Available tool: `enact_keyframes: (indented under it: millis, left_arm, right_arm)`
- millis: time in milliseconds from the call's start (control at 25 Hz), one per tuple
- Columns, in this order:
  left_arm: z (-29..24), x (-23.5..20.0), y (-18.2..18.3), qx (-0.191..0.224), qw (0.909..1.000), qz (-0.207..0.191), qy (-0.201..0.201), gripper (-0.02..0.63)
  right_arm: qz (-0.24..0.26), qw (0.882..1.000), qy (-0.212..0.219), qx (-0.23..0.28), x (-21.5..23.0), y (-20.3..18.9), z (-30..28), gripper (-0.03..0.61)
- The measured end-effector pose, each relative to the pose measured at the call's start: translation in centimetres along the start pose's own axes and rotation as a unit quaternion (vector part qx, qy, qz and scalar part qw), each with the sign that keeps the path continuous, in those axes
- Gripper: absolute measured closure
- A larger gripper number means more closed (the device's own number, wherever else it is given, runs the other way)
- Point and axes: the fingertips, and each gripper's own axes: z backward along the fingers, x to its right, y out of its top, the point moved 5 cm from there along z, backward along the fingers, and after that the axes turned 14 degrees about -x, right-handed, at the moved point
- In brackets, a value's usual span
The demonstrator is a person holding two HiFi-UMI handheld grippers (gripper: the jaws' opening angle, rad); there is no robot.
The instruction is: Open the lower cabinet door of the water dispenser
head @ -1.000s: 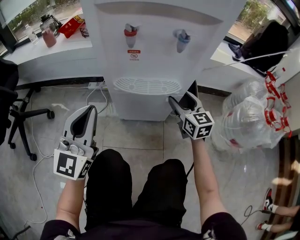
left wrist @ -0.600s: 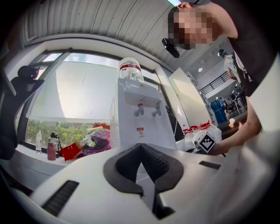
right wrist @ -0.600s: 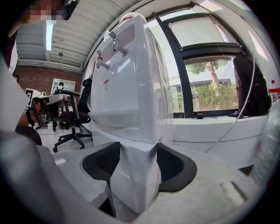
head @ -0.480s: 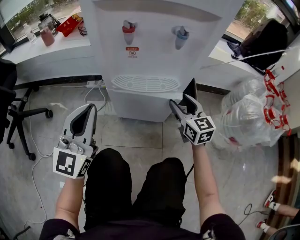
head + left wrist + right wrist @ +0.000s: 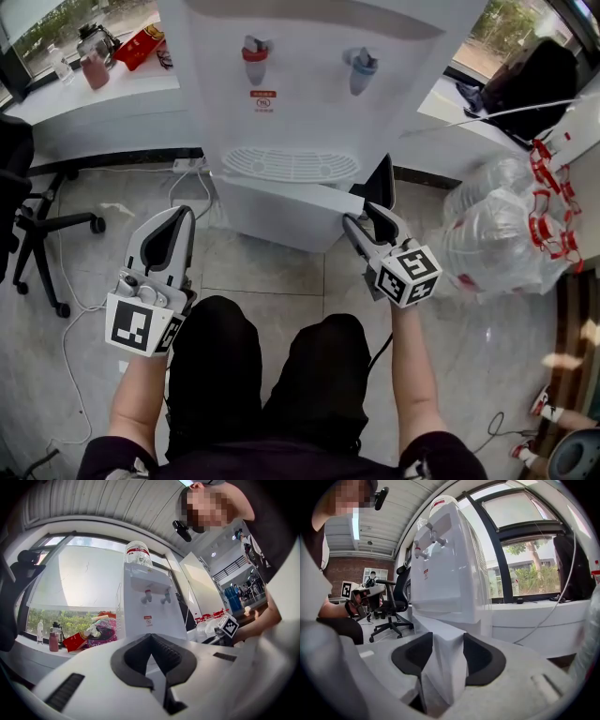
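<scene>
The white water dispenser [image 5: 300,94] stands straight ahead, and it fills the right gripper view [image 5: 445,564]. Its lower cabinet door [image 5: 281,211] stands partly swung out, hinged at the left. My right gripper [image 5: 367,214] holds the door's free right edge. In the right gripper view that edge [image 5: 443,667] sits between the two dark pads [image 5: 480,660], which press on it while the jaws are closing. My left gripper [image 5: 178,217] hovers to the lower left, apart from the dispenser. It is shut with nothing in it, its tips [image 5: 151,637] meeting.
A black office chair [image 5: 42,225] stands at the left. Clear bags of plastic bottles [image 5: 506,234] lie at the right. Cables and a power strip [image 5: 192,173] run along the floor left of the dispenser. My knees [image 5: 272,375] are just below the grippers.
The cabinet door has swung outward from the dispenser as my right gripper drew back toward me on its edge. The left gripper has stayed in place.
</scene>
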Motion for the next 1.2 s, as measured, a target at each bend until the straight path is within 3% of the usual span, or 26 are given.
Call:
enact_keyframes:
  millis: [360, 760, 1200]
  left_arm:
    - [-0.5, 0.6, 0.0, -0.002, 1.0000, -0.004, -0.003, 0.607]
    - [-0.5, 1.0, -0.1, -0.007, 0.9999, -0.008, 0.002, 0.607]
    - [-0.3, 1.4, 0.0, -0.009, 0.9998, -0.015, 0.011, 0.607]
  right_arm:
    - [0.017, 0.999, 0.030, -0.006, -2.0, -1.1, 1.8, 0.408]
    - [0.047, 0.994, 0.097, -0.026, -4.1, -2.1, 3.3, 0.439]
    - [0.128, 0.971, 0.194, -0.057, -7.6, -2.8, 4.5, 0.485]
